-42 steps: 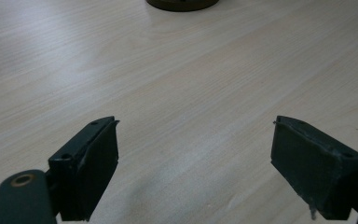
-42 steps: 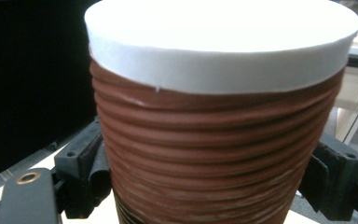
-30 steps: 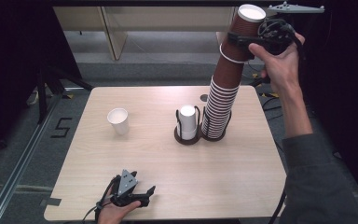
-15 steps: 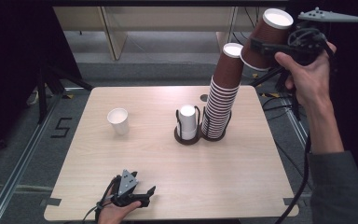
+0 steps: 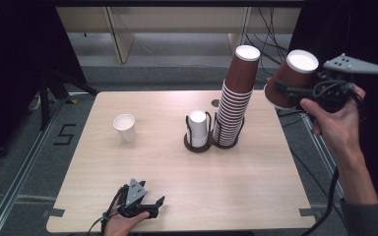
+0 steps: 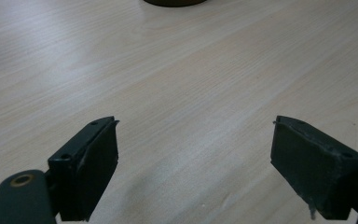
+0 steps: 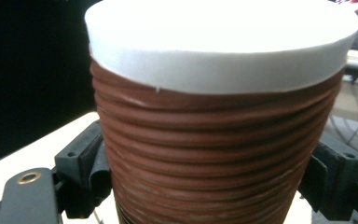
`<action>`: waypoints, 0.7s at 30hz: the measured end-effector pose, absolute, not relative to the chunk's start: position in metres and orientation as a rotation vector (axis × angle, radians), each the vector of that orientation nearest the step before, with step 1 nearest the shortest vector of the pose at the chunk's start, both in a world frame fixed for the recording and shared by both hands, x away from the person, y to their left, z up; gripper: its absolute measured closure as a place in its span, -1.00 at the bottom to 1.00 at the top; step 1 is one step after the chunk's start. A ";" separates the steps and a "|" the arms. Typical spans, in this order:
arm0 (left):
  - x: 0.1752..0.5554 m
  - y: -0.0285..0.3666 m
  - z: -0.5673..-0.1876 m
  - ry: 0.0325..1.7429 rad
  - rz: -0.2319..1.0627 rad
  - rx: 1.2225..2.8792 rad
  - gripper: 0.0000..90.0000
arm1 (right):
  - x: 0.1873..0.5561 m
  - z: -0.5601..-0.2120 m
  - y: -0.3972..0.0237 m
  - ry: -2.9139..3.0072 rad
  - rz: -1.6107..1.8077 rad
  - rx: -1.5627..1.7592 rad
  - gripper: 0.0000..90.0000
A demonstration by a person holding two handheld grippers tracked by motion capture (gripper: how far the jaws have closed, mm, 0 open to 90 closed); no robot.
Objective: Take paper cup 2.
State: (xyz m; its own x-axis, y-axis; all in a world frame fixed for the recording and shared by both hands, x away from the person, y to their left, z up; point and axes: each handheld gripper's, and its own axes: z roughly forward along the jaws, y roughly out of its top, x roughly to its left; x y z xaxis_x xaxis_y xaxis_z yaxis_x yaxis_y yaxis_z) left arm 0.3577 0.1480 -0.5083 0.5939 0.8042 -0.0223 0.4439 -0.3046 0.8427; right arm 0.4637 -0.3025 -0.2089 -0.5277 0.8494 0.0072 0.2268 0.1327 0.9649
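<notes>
The right gripper point(image 5: 281, 91) is held in the air off the far right corner of the table point(image 5: 256, 196), its jaws closed on the ribbed sides of a brown paper cup point(image 5: 290, 78). The cup hangs upside down and tilted, just to the right of the top of the tall stack of brown cups point(image 5: 234, 103) and clear of it. In the right gripper view the brown paper cup point(image 7: 219, 140) sits bottom up between the two black jaws, which press its sides; its wall is brown with close horizontal ridges and its upturned white base is ringed by a white rim.

The stack leans slightly, rising from a dark round holder point(image 5: 225, 143) on the table, and stands between the held cup and everything else on the table. Touching the stack's holder on the left is a second dark holder with wire uprights point(image 5: 197, 142), and in it stands a short stack of white cups point(image 5: 198, 128). Well to the left of the tall stack a single white cup point(image 5: 125, 127) stands upright on the bare wood.

The left gripper point(image 5: 150, 209) rests on the table at the near edge, well in front and to the left of the tall stack, gripped by the person's left hand point(image 5: 120, 226). In the left gripper view its jaws stand apart with only wood grain between them.
</notes>
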 end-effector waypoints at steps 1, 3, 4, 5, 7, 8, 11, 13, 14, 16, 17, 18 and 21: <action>0.359 0.149 -0.508 0.986 0.529 1.971 -0.68 | 0.460 -0.222 -0.300 1.865 1.413 1.016 -0.63; 0.358 0.148 -0.508 0.992 0.525 1.945 -0.67 | 0.457 -0.229 -0.297 1.880 1.424 1.031 -0.63; 0.358 0.148 -0.508 0.992 0.515 1.936 -0.67 | 0.455 -0.241 -0.293 1.900 1.441 1.024 -0.63; 0.358 0.148 -0.508 0.992 0.515 1.936 -0.68 | 0.455 -0.241 -0.293 1.900 1.441 1.024 -0.63; 0.358 0.148 -0.507 0.989 0.525 1.941 -0.68 | 0.452 -0.253 -0.288 1.920 1.458 1.019 -0.63; 0.358 0.149 -0.507 0.991 0.526 1.938 -0.68 | 0.450 -0.258 -0.286 1.930 1.452 1.023 -0.63; 0.358 0.149 -0.507 0.992 0.528 1.936 -0.68 | 0.447 -0.270 -0.280 1.937 1.454 1.008 -0.63; 0.358 0.149 -0.507 0.990 0.528 1.935 -0.68 | 0.443 -0.284 -0.272 1.960 1.463 0.996 -0.63; 0.358 0.149 -0.507 0.989 0.527 1.936 -0.68 | 0.441 -0.289 -0.269 1.968 1.466 1.002 -0.63; 0.358 0.148 -0.508 0.987 0.528 1.938 -0.68 | 0.440 -0.294 -0.266 1.969 1.462 0.979 -0.63; 0.359 0.148 -0.508 0.984 0.525 1.939 -0.67 | 0.438 -0.308 -0.257 2.004 1.482 0.988 -0.63; 0.359 0.148 -0.508 0.984 0.525 1.939 -0.68 | 0.438 -0.308 -0.257 2.004 1.482 0.988 -0.63; 0.358 0.149 -0.507 0.984 0.528 1.932 -0.68 | 0.436 -0.331 -0.243 2.058 1.507 0.955 -0.63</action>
State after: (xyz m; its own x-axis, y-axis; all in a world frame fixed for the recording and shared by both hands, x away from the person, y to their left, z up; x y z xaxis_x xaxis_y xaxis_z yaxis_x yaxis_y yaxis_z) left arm 0.3583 0.1485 -0.5074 0.5959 0.8028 -0.0177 0.4291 -0.2997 0.8521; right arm 0.4364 -0.2435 -0.3315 -0.6787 0.7316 0.0642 0.2823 0.1792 0.9425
